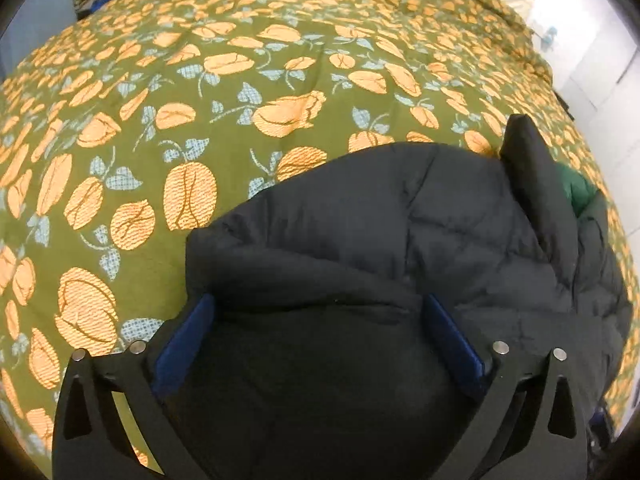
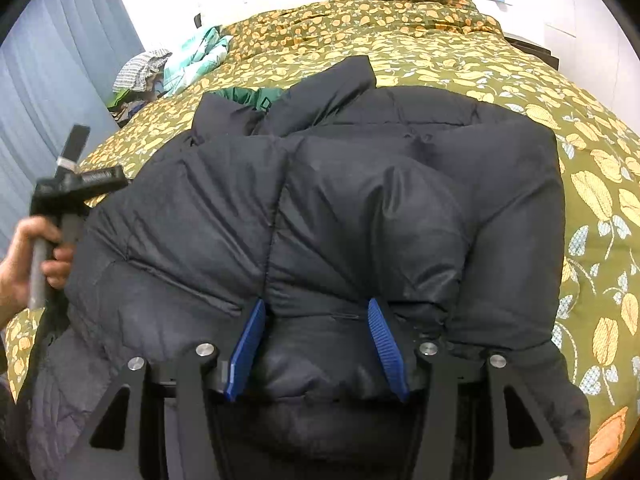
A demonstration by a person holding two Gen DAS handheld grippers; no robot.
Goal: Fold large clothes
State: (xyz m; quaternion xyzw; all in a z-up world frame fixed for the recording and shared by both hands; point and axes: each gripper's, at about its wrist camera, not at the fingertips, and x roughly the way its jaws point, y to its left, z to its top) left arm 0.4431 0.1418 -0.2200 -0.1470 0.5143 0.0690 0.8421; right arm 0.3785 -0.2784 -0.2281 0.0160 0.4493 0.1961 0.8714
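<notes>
1. A black puffer jacket lies spread on a bed, on a green cover printed with orange flowers.
2. The jacket sits on the near part of the cover; bare cover stretches beyond it to the head of the bed.
3. A strip of green lining shows at the jacket's far edge, beside a raised black flap.
4. The right gripper points down at the jacket's near edge. Its blue pads press on either side of a puffed fold of the jacket, so it is clenched on the jacket.
5. The left gripper hangs over the jacket's left part, fingers spread wide. Its blue pads stand clear on both sides of the fabric under them: released, grasping nothing.
6. In the right wrist view a hand grips the left gripper's handle at the jacket's left edge.
7. A heap of clothes, checked and mint-coloured, lies beyond the jacket at the far left edge of the cover.
8. A blue-grey curtain hangs left of the jacket, past the bed's side.
</notes>
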